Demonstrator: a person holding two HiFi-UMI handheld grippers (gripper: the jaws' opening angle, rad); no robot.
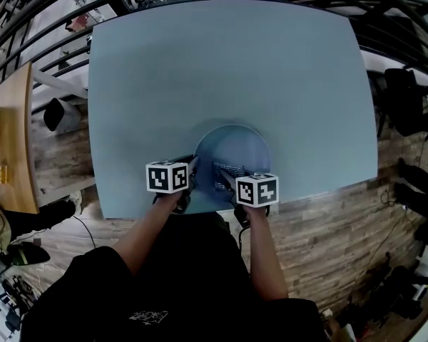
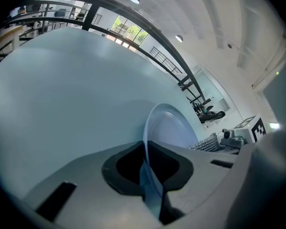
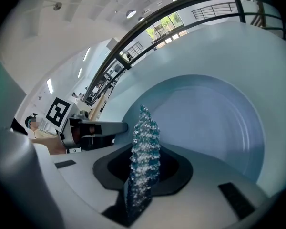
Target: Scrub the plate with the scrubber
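Right tool (image 3: 142, 182) clamps glittery, seemingly mesh scrubber (image 3: 144, 137) over smooth round plate (image 3: 214, 123).

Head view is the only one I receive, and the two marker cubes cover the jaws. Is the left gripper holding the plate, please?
Observer: Yes. In the left gripper view, the left gripper is shut on the plate. The near rim of the plate runs between its jaws.
Operator: And the right one, does it have the scrubber?
Observer: Yes. In the right gripper view, the right gripper is shut on the scrubber, a glittery teal mesh piece. It stands on edge between the jaws, and its tip reaches past them in front of the inner face of the plate.
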